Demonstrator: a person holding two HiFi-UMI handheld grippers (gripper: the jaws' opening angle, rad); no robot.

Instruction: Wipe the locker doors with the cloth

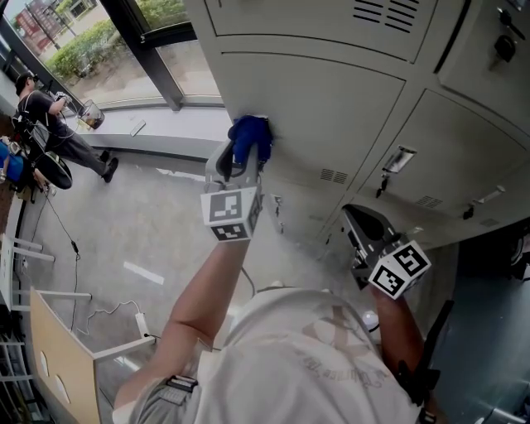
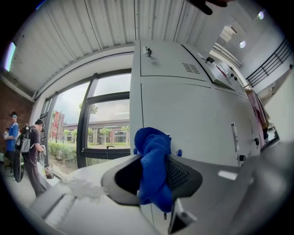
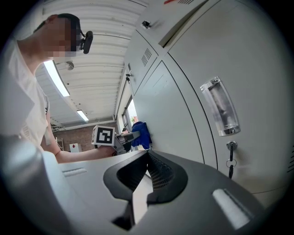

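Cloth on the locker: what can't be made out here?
- Head view: where the cloth meets the locker door, hidden by the cloth and left tongs.
- Right gripper view: what the label holder holds, too blurred.
- Head view: the upper door, cut off by the top edge.

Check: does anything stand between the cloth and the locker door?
Nothing visible does. The left gripper holds the blue cloth, which appears to rest right against the locker door near its edge.

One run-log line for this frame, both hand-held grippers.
phase: wipe | left hand-held gripper: shut on blue cloth | cloth: against locker door, near its left edge | right hand-held gripper: shut, empty
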